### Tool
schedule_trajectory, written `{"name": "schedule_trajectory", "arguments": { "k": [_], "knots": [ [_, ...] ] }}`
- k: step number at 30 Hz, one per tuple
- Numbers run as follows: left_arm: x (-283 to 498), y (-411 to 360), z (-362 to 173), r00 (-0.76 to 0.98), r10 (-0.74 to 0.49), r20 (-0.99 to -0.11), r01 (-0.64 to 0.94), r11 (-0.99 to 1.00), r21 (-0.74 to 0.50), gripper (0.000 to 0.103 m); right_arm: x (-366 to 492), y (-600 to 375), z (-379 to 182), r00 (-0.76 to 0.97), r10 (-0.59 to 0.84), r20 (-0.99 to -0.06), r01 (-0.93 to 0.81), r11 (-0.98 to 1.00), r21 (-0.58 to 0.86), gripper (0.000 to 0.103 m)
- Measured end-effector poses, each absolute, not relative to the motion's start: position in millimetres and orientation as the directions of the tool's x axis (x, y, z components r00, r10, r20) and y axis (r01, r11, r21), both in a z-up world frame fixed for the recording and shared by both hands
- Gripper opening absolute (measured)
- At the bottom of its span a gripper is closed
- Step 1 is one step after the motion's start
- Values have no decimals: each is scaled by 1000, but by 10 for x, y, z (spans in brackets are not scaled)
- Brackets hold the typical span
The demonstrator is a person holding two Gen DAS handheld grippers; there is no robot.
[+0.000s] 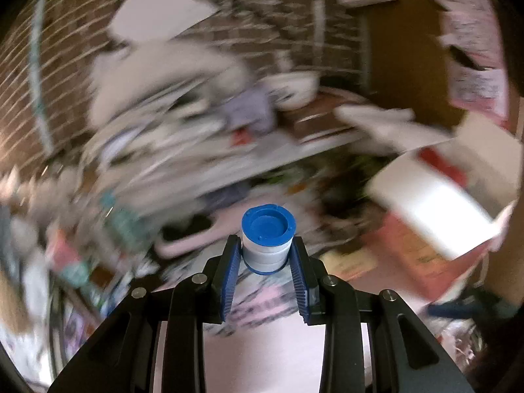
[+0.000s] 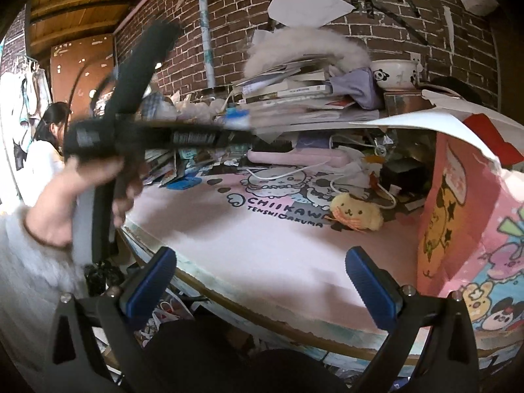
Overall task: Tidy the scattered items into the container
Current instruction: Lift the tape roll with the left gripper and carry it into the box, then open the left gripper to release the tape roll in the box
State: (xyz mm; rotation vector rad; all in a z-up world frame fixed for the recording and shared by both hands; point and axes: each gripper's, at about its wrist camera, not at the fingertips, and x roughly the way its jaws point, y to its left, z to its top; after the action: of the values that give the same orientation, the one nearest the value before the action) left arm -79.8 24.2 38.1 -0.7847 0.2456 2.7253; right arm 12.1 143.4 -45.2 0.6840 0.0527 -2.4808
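My left gripper (image 1: 266, 242) is shut on a small spool (image 1: 268, 229) with a blue cap and white windings, held up above the pink mat (image 1: 262, 344); everything behind it is smeared by motion. The container, a pink cartoon-printed box (image 2: 468, 229) with open white flaps, stands at the table's right end and shows blurred in the left wrist view as the box (image 1: 422, 252). My right gripper (image 2: 262, 258) stands open over the table's near edge with nothing between its fingers. A yellow plush toy (image 2: 357, 213) lies on the mat beside the box. A hand (image 2: 62, 203) carries the blurred left gripper (image 2: 240, 120).
A pile of books (image 2: 294, 95), cloth and a panda-print bowl (image 2: 396, 73) fills the back against the brick wall. A pink flat case (image 2: 294, 157), white cable (image 2: 285, 173) and small clutter lie behind the mat. Another person (image 2: 49, 140) sits far left.
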Motion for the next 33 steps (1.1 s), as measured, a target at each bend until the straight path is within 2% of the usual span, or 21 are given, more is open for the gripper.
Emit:
{"name": "schedule_trajectory", "arguments": {
  "k": [3, 7, 14, 21, 28, 33],
  "knots": [
    [-768, 609, 592, -783, 307, -541, -434, -893, 122, 25, 121, 1488, -463, -713, -507, -484, 522, -845, 115, 103],
    [-807, 1073, 739, -741, 348, -575, -531, -827, 183, 25, 134, 1544, -471, -715, -508, -481, 516, -847, 128, 103],
    [-834, 1602, 878, -620, 448, -644, -678, -720, 150, 25, 170, 1600, -470, -721, -510, -469, 510, -849, 138, 103],
    [-880, 1948, 786, -478, 450, -755, -766, -633, 107, 25, 164, 1665, -468, -726, -510, -461, 500, -852, 154, 103],
    [-841, 2140, 616, -437, 383, -813, -779, -614, 130, 26, 165, 1698, -470, -726, -513, -458, 498, -851, 165, 103],
    [-833, 2150, 532, -428, 372, -824, -781, -611, 130, 26, 170, 1719, -457, -727, -513, -456, 497, -852, 167, 103]
  ]
}}
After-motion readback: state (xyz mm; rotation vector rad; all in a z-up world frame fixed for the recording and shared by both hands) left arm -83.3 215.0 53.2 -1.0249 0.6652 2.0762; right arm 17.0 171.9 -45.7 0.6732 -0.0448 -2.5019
